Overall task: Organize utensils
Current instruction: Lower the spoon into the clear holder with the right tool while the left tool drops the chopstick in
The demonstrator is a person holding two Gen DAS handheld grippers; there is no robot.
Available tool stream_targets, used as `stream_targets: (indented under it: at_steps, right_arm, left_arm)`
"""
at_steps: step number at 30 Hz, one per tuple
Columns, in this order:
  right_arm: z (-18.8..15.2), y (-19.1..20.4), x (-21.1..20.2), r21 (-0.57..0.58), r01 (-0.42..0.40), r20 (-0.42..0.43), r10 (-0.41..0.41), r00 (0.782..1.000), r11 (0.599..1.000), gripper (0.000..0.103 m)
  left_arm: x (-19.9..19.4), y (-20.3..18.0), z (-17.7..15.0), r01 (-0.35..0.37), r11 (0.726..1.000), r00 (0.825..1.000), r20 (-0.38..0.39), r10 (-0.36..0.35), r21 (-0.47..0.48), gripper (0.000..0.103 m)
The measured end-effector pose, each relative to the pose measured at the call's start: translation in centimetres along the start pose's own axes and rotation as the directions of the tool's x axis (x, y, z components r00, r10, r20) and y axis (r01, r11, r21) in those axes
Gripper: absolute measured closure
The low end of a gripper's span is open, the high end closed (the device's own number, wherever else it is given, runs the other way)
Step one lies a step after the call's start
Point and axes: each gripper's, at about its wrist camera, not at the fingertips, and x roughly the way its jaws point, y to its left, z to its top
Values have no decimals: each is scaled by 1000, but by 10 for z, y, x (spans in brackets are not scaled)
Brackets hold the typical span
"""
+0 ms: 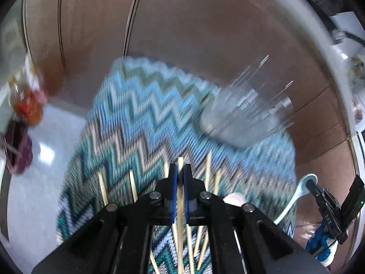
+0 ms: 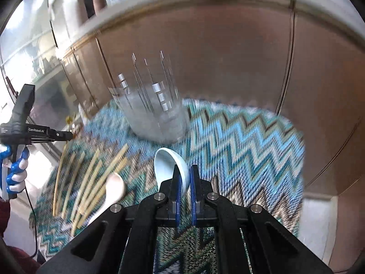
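Observation:
My left gripper [image 1: 180,170] is shut on one pale wooden chopstick [image 1: 180,161], lifted above the zigzag-patterned mat [image 1: 141,118]. Several more chopsticks [image 1: 102,187] lie on the mat below it. My right gripper [image 2: 184,175] is shut on a light blue ceramic spoon [image 2: 168,162], its bowl sticking out ahead of the pads. A cream spoon [image 2: 114,188] and several chopsticks [image 2: 91,178] lie on the mat to the left. A clear glass container [image 2: 152,109] stands upright at the mat's far side. In the right wrist view, the left gripper [image 2: 65,135] is at the left edge.
Brown cabinet doors [image 2: 228,57] stand behind the mat. An orange bottle [image 1: 25,105] and a dark purple object [image 1: 16,153] sit at the far left on a white surface [image 1: 45,194]. A gloved hand [image 2: 13,175] holds the left gripper's handle.

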Motion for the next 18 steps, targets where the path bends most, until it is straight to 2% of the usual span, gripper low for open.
stream_targets:
  at_steps: [2, 4, 5, 7, 8, 10, 11, 14, 16, 18]
  right_arm:
    - [14, 5, -16, -8, 23, 57, -23, 998, 1000, 96]
    - [31, 16, -30, -12, 51, 129, -49, 990, 999, 96]
    - [41, 23, -36, -14, 64, 169, -60, 984, 998, 96]
    - [56, 35, -43, -21, 87, 242, -79, 967, 996, 96]
    - [64, 39, -45, -24, 102, 276, -91, 957, 995, 96]
    - [82, 49, -45, -24, 141, 344, -124, 931, 990, 96]
    - [91, 52, -42, -21, 159, 375, -139, 917, 987, 96]
    - [111, 58, -29, -17, 200, 438, -173, 882, 980, 96]
    - [120, 58, -18, -22, 229, 460, -194, 867, 973, 96]
    - [126, 57, -2, -30, 270, 474, -224, 851, 962, 96]
  left_arm:
    - [-36, -14, 12, 19, 999, 991, 128, -23, 34, 99]
    - [-58, -32, 31, 29, 998, 972, 233, -43, 61, 99]
    - [-76, -42, 40, 43, 996, 949, 309, -66, 80, 99]
    - [-90, -57, 58, 60, 993, 913, 397, -95, 100, 99]
    - [-101, -66, 68, 73, 991, 883, 455, -117, 113, 99]
    - [-106, -81, 85, 96, 988, 843, 518, -146, 121, 99]
    - [-109, -89, 94, 109, 986, 811, 562, -161, 126, 99]
    - [-101, -104, 112, 121, 983, 746, 641, -180, 136, 99]
    - [-90, -113, 122, 127, 982, 724, 664, -187, 138, 99]
    - [-71, -118, 129, 124, 983, 718, 672, -181, 133, 99]
